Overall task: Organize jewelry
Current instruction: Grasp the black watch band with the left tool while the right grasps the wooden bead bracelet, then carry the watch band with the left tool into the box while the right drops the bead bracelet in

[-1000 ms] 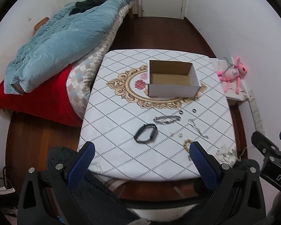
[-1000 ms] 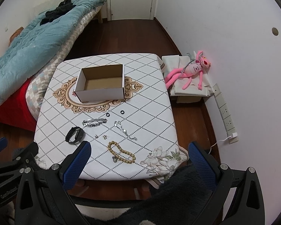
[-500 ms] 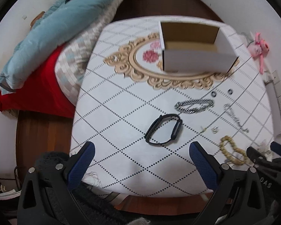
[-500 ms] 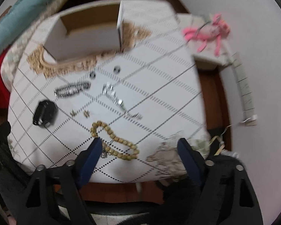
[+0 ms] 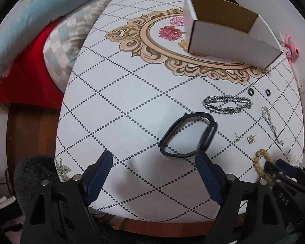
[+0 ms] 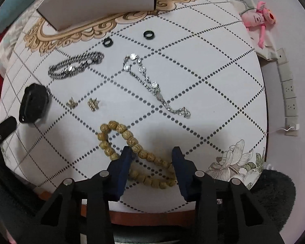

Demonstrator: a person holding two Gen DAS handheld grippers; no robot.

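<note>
Jewelry lies on a white diamond-patterned table (image 5: 116, 105). My left gripper (image 5: 153, 158) is open, low over the table, its right finger just short of a black wristband (image 5: 188, 136). My right gripper (image 6: 151, 152) is open with its fingers either side of a wooden bead bracelet (image 6: 132, 154), near the front edge. Beyond lie a silver chain bracelet (image 6: 76, 66), a thin sparkly chain (image 6: 152, 85), two gold earrings (image 6: 83, 103) and two dark rings (image 6: 128, 38). An open white cardboard box (image 5: 229, 36) stands at the back.
A bed with blue quilt (image 5: 40, 20) and red sheet adjoins the table's left side. A pink plush toy (image 6: 258, 18) lies on a low stand to the right, with wall sockets (image 6: 288, 89) below. Dark fuzzy fabric (image 6: 274, 193) sits by the front edge.
Both grippers have dropped and moved forward toward the table. The left has closed in on the black wristband; the right has narrowed and now straddles the bead bracelet.
</note>
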